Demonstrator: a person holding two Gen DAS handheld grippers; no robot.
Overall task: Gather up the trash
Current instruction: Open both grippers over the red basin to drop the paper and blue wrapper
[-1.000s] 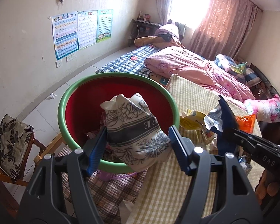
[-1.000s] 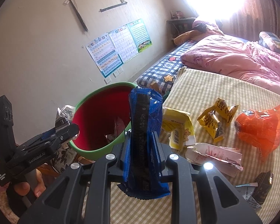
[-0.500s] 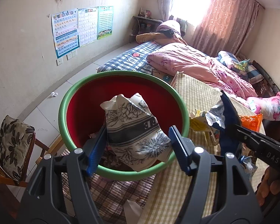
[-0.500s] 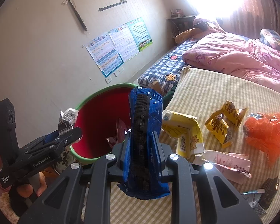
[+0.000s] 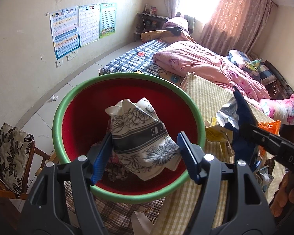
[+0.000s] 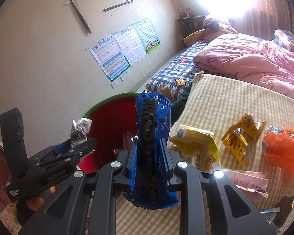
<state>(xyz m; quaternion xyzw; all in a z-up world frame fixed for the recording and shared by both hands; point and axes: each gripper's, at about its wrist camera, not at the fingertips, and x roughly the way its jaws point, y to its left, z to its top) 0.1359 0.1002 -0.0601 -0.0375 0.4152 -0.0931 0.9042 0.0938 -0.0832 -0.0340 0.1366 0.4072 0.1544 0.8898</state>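
Observation:
A red basin with a green rim (image 5: 57, 117) stands by the bed's edge with scraps in its bottom. My left gripper (image 5: 144, 137) is shut on a crumpled white wrapper with black flower print (image 5: 139, 129), held over the basin's inside. In the right wrist view the left gripper (image 6: 78, 146) shows low left beside the basin (image 6: 107, 121). My right gripper (image 6: 148, 139) is shut on a blue snack wrapper (image 6: 152, 117), upright, near the basin's right rim. Yellow packets (image 6: 198, 148), an orange bag (image 6: 284, 146) and a pink-white wrapper (image 6: 245, 180) lie on the checked mat.
A wooden chair with a leaf-print cushion (image 5: 9, 156) stands left of the basin. A pink quilt (image 5: 196, 58) covers the bed behind the mat. A paper ball (image 5: 53, 98) lies on the tiled floor by the wall. A hand (image 5: 284, 195) grips the right tool.
Both grippers have drifted toward the basin. The printed wrapper now hangs further over its inside, and the trash on the mat has slid right in the right wrist view. Both grips are unchanged.

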